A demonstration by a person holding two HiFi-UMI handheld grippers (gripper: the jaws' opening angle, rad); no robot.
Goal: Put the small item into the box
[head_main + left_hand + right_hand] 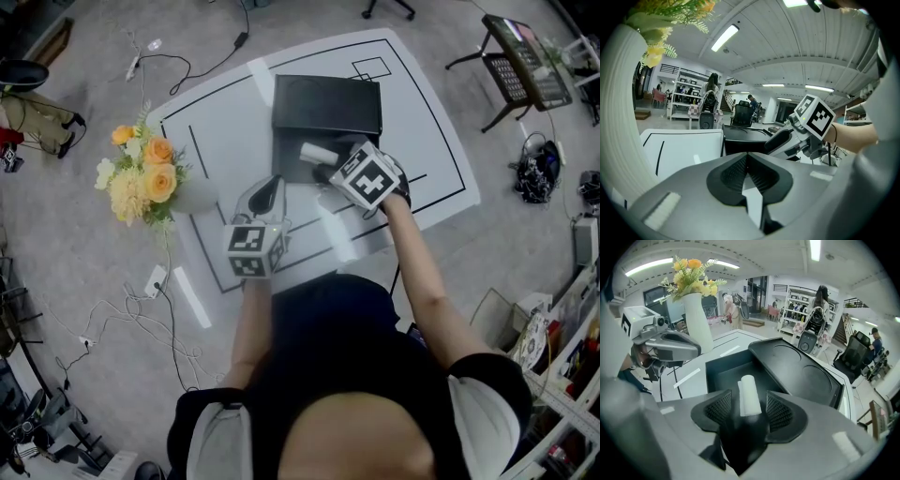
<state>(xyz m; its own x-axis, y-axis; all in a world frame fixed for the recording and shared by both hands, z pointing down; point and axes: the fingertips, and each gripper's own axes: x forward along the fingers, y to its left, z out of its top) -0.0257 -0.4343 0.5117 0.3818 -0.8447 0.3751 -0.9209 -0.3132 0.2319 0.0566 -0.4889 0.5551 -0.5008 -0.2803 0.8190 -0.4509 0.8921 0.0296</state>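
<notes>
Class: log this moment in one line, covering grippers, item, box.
left gripper: shut, empty | right gripper: open | white roll: between its jaws, over open black box | contact with box floor unclear

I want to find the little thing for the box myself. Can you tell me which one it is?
Find the big white mat on the floor, then the open black box on it. Over the box, between the parted jaws of the right tool, is a short roll. It is the only small white tube, bright against the black box.
</notes>
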